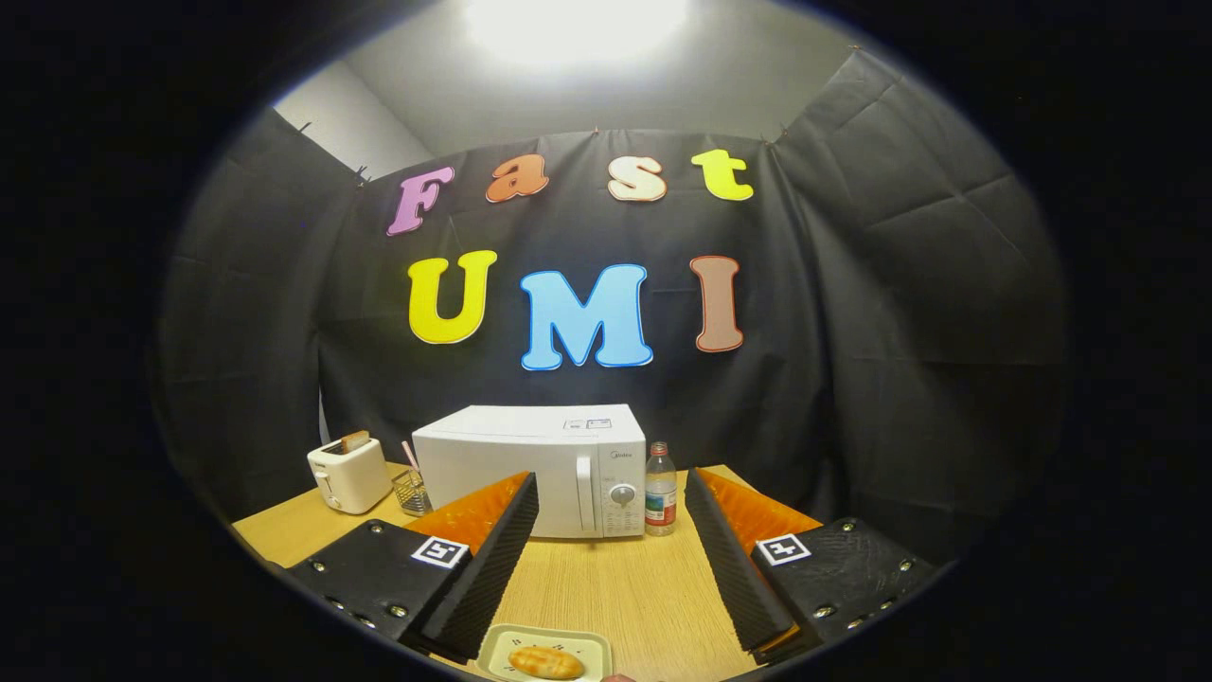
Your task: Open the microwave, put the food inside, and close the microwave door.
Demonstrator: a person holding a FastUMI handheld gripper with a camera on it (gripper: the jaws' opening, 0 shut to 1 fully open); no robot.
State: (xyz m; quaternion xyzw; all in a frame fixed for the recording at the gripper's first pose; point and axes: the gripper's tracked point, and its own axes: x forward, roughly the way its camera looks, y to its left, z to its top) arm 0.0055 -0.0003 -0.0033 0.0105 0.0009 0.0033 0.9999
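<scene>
gripper [611, 559]: fingers spread wide, nothing held | bare table [625, 587] seen between them | food [545, 662] on plate [492, 654] at bottom centre, near left finger's base | microwave [535, 471] beyond the tips, door closed | bottle [660, 490] just right, toaster [348, 474] left, near table edge

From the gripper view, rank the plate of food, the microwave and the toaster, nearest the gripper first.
The gripper is open, holding nothing.
1. Plate with the bread: nearest, low between the fingers, toward the left one.
2. Microwave: ahead beyond the fingertips, door closed.
3. Toaster: farthest, off to the microwave's left on the table.
</scene>
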